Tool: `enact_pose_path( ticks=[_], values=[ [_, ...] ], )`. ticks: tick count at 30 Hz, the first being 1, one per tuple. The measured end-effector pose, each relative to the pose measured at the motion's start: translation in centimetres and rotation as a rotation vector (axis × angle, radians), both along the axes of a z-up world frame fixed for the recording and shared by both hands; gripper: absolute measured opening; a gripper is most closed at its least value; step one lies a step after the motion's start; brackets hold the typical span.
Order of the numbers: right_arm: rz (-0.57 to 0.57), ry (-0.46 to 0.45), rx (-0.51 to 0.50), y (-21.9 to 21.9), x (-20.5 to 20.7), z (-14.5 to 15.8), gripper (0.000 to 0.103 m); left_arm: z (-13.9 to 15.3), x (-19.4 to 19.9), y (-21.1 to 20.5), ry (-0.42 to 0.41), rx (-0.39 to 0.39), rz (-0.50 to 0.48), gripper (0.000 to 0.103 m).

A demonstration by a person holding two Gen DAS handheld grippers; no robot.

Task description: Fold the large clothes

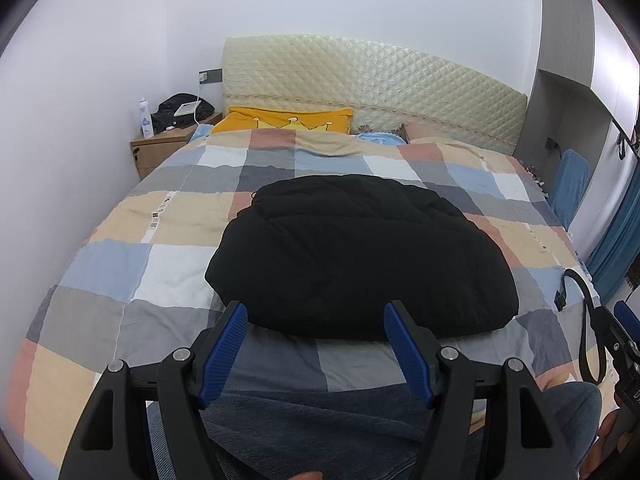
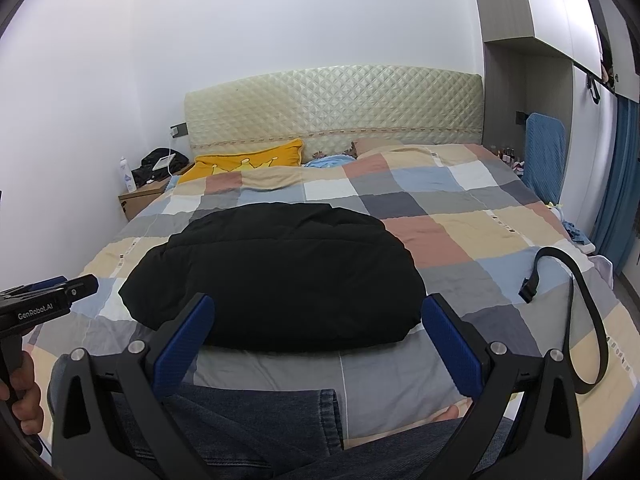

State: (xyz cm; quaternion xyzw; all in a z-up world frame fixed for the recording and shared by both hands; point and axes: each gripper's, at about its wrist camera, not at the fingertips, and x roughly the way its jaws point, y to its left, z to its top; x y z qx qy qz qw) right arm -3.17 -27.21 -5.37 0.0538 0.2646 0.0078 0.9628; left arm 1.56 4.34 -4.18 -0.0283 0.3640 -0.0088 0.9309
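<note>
A black padded jacket [image 1: 360, 256] lies in a compact folded bundle on the checked bedspread [image 1: 120, 256], also seen in the right wrist view as the jacket [image 2: 276, 272]. My left gripper [image 1: 316, 312] hovers just short of its near edge, jaws wide apart, nothing between the blue pads [image 1: 224, 356]. My right gripper [image 2: 318, 304] stands open the same way before the bundle's near edge, empty. The left gripper's body [image 2: 44, 304] shows at the left edge of the right wrist view, held by a hand [image 2: 24, 396].
Denim-clad legs [image 1: 320, 428] fill the foreground under both grippers. A black strap with a buckle [image 2: 576, 320] lies on the bed at the right. A yellow pillow [image 1: 284, 120] and quilted headboard [image 1: 376, 92] are at the back, a nightstand [image 1: 160, 148] at the far left.
</note>
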Motion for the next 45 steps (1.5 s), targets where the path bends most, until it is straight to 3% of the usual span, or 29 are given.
enact_pose_path(
  ticks=[45],
  values=[
    [-0.009, 0.005, -0.006, 0.35, 0.17, 0.22, 0.103, 0.27, -0.13, 0.09, -0.013, -0.008, -0.013, 0.07]
  ],
)
